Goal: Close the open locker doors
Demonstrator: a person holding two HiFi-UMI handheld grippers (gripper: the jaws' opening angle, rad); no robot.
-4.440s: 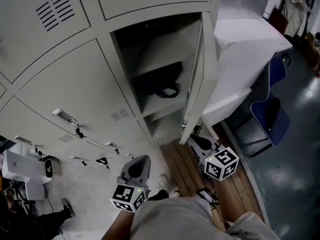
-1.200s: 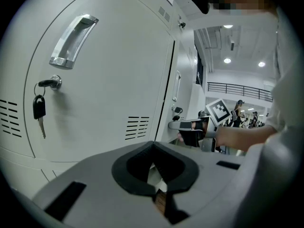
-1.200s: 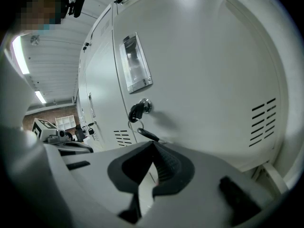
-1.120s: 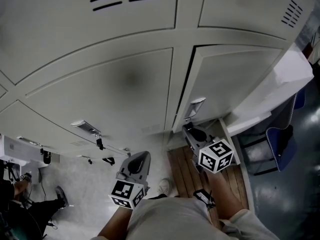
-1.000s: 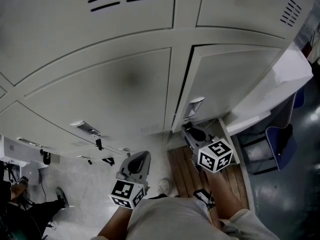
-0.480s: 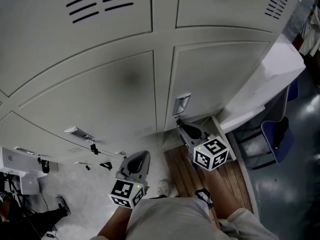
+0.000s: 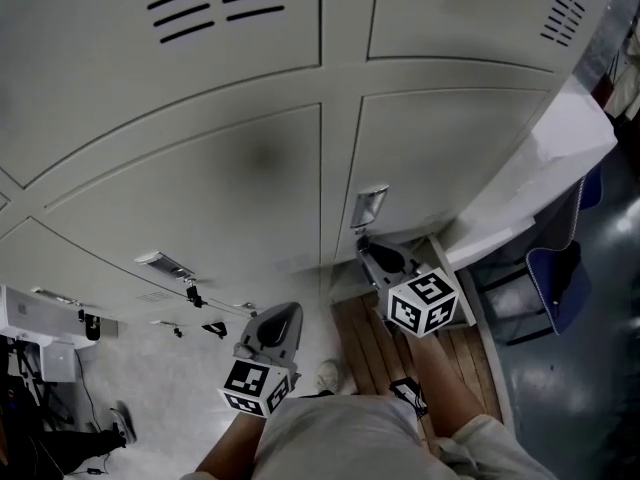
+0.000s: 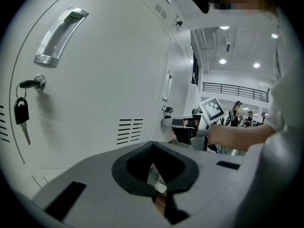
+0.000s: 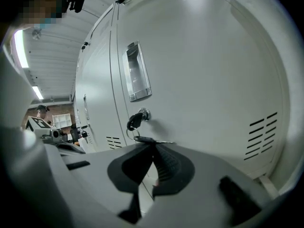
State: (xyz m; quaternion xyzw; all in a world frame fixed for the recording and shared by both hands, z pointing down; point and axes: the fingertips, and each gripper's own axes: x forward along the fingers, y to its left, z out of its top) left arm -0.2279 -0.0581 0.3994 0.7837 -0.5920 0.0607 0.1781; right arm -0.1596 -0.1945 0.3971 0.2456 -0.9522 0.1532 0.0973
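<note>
Pale grey steel locker door [image 7: 450, 158] looks shut.
Stiff, light-swinging; press beside chrome handle [image 7: 369, 208]. Left gripper [image 8: 153, 163], right gripper [image 9: 153, 151] closed, empty.

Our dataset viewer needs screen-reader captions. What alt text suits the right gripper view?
The right gripper, jaws together and empty, points at a pale grey locker door that looks shut. A recessed metal handle sits above a lock holding a black-headed key, with a second key on its ring; vent slots show lower right.
</note>
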